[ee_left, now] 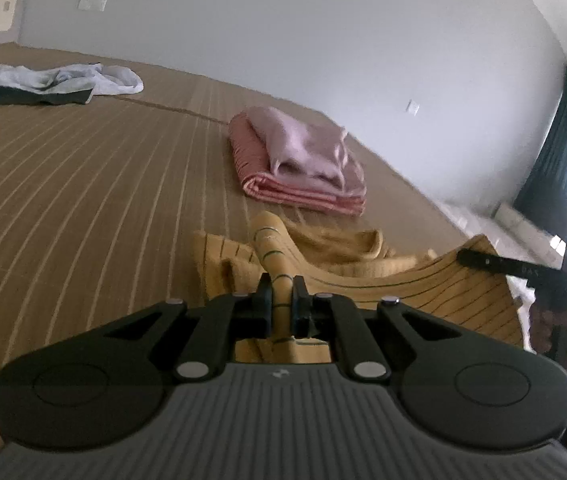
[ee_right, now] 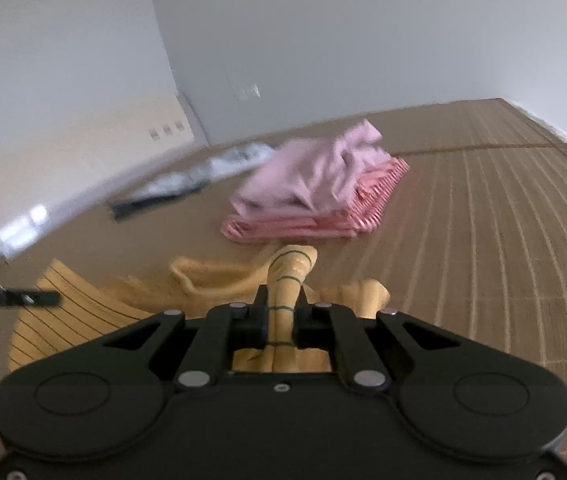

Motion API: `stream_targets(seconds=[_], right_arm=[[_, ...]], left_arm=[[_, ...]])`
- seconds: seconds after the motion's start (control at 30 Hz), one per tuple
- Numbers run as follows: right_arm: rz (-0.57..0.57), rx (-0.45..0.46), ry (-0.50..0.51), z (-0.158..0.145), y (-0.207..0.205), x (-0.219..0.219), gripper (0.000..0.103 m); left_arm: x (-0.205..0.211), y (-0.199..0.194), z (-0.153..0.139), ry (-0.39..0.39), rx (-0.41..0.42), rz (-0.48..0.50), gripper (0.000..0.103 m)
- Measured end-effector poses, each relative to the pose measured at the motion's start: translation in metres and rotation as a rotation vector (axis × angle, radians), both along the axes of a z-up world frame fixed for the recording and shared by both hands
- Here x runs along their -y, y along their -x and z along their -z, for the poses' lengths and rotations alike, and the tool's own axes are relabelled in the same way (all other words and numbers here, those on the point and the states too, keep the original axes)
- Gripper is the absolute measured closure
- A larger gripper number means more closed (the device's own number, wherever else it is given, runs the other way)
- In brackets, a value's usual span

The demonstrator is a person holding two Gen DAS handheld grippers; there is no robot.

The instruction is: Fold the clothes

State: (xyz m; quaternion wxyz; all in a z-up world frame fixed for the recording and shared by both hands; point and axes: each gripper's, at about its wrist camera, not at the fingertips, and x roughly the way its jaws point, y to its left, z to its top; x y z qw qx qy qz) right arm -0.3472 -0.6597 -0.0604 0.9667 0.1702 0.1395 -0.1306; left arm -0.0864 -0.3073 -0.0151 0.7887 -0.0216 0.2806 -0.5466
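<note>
Yellow striped cloth (ee_left: 423,280) fills my left wrist view, a bunched ridge of it pinched tight in my left gripper (ee_left: 283,286), the rest sagging onto the woven brown mat (ee_left: 83,184) toward my right gripper's finger (ee_left: 483,261) clamping its far edge, with a folded pink stack (ee_left: 303,160) just beyond and a pale and dark heap (ee_left: 51,82) well apart at far left. From the right wrist, my right gripper (ee_right: 281,300) is clenched on another ridge of the same garment, with the stack near and the view blurred.
</note>
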Motion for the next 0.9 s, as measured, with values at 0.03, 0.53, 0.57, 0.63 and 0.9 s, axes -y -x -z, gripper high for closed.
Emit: stream_targets(seconds=[0.03, 0.53, 0.57, 0.63, 0.9], right_arm=[[-0.007, 0.026, -0.008, -0.004, 0.003, -0.001, 0.092], [0.088, -0.041, 0.032, -0.006, -0.046, 0.032, 0.090], [0.087, -0.065, 0.018, 0.002, -0.049, 0.036, 0.087], [0.095, -0.100, 0.010, 0.013, -0.051, 0.042, 0.071], [0.112, -0.006, 0.006, -0.004, -0.003, 0.041, 0.035]], left_arm=[[0.000, -0.001, -0.003, 0.004, 0.004, -0.007, 0.093], [0.048, -0.049, -0.016, -0.081, 0.030, -0.013, 0.091], [0.050, -0.051, -0.010, -0.096, 0.025, -0.012, 0.089], [0.051, -0.052, -0.001, -0.118, 0.045, -0.031, 0.079], [-0.022, -0.025, -0.015, -0.105, 0.110, -0.098, 0.025]])
